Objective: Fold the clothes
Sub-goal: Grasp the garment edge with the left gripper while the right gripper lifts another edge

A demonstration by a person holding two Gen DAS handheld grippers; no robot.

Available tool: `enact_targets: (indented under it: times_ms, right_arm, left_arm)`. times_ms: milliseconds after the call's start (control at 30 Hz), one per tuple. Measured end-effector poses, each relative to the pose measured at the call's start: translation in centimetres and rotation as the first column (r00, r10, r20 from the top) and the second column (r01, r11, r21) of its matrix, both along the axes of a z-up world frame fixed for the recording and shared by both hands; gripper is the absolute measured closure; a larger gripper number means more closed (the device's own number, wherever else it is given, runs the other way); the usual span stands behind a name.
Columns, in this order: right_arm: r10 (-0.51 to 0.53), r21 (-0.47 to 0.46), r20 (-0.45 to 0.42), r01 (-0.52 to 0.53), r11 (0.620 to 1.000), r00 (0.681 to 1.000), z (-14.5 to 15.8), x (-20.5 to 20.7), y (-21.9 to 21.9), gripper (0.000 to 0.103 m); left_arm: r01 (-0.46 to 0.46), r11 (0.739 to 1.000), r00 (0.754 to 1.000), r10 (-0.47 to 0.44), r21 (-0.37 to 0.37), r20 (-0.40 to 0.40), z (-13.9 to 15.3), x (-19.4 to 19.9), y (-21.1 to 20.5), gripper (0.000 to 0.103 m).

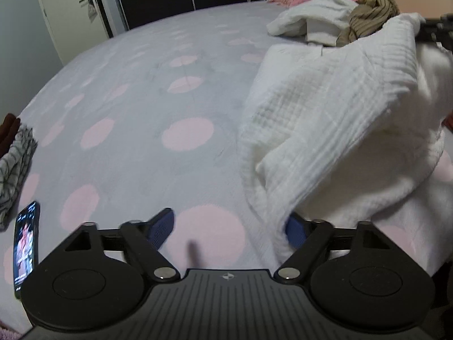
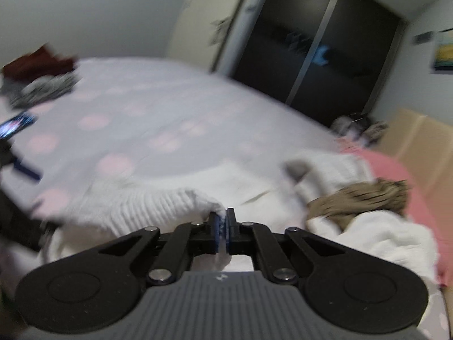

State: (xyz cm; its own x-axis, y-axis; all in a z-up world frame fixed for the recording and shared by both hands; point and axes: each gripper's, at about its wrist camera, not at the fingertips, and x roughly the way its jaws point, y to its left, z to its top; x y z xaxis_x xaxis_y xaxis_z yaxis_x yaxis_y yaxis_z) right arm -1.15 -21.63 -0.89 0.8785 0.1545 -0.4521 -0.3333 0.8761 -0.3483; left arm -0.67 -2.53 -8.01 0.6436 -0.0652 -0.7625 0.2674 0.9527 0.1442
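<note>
Right tongs [image 2: 223,232] pinch white garment [image 1: 334,119] corner.

I note a bed with a grey, pink-spotted cover [image 1: 136,90] filling my view, a dark sliding-door wardrobe [image 2: 317,48] beyond it, a white door with a lever handle [image 1: 70,8] alongside, pale walls [image 2: 107,14], and a framed picture [image 2: 443,52].
</note>
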Motion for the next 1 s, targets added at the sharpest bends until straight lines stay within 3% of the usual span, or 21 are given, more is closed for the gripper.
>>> enact_targets:
  times_ms: [33, 67, 100, 233, 400, 567, 700, 867, 967, 1000]
  right_arm:
    - [-0.018, 0.010, 0.019, 0.018, 1.000, 1.000, 0.4, 0.2, -0.2, 0.098]
    - [-0.035, 0.018, 0.031, 0.034, 0.999, 0.999, 0.7, 0.3, -0.4, 0.098]
    - [-0.052, 0.026, 0.044, 0.050, 0.998, 0.998, 1.1, 0.5, -0.6, 0.098]
    - [-0.044, 0.001, 0.061, 0.044, 0.999, 0.997, 1.4, 0.8, -0.2, 0.098]
    - [-0.038, -0.016, 0.111, 0.040, 0.999, 0.993, 2.9, 0.5, 0.2, 0.099]
    - [-0.027, -0.009, 0.219, 0.030, 1.000, 0.975, 7.7, 0.1, 0.2, 0.099]
    - [-0.016, 0.005, 0.333, 0.016, 1.000, 0.943, 13.2, -0.3, 0.2, 0.099]
    - [-0.012, 0.043, 0.466, -0.010, 0.999, 0.885, 20.1, -1.8, -0.3, 0.099]
    - [-0.018, 0.071, 0.520, -0.023, 0.997, 0.854, 23.5, -2.6, -0.7, 0.099]
    - [-0.021, 0.081, 0.526, -0.025, 0.996, 0.850, 24.2, -2.7, -0.8, 0.099]
  left_arm:
    - [0.003, 1.000, 1.000, -0.003, -0.015, 0.003, 0.2, 0.2, -0.1, 0.050]
    - [0.013, 0.999, 1.000, -0.013, -0.037, -0.004, 0.4, 0.4, -0.1, 0.057]
    - [0.014, 0.998, 1.000, -0.014, -0.054, -0.004, 0.8, 0.5, -0.1, 0.073]
    - [0.019, 0.995, 0.999, -0.015, -0.098, 0.041, 2.6, 0.7, 0.3, 0.098]
    - [0.011, 0.989, 0.985, 0.015, -0.145, 0.173, 7.1, 0.4, 1.8, 0.100]
    - [0.043, 0.985, 0.940, 0.017, -0.165, 0.341, 14.7, 0.5, 2.8, 0.101]
    - [0.102, 0.985, 0.883, -0.024, -0.140, 0.469, 21.9, 0.1, 3.4, 0.101]
    - [0.157, 0.986, 0.774, -0.082, -0.064, 0.628, 30.0, -1.5, 3.1, 0.101]
    - [0.172, 0.985, 0.735, -0.111, -0.026, 0.669, 32.6, -1.9, 2.7, 0.101]
    - [0.169, 0.985, 0.735, -0.113, -0.020, 0.668, 32.7, -1.8, 2.6, 0.101]
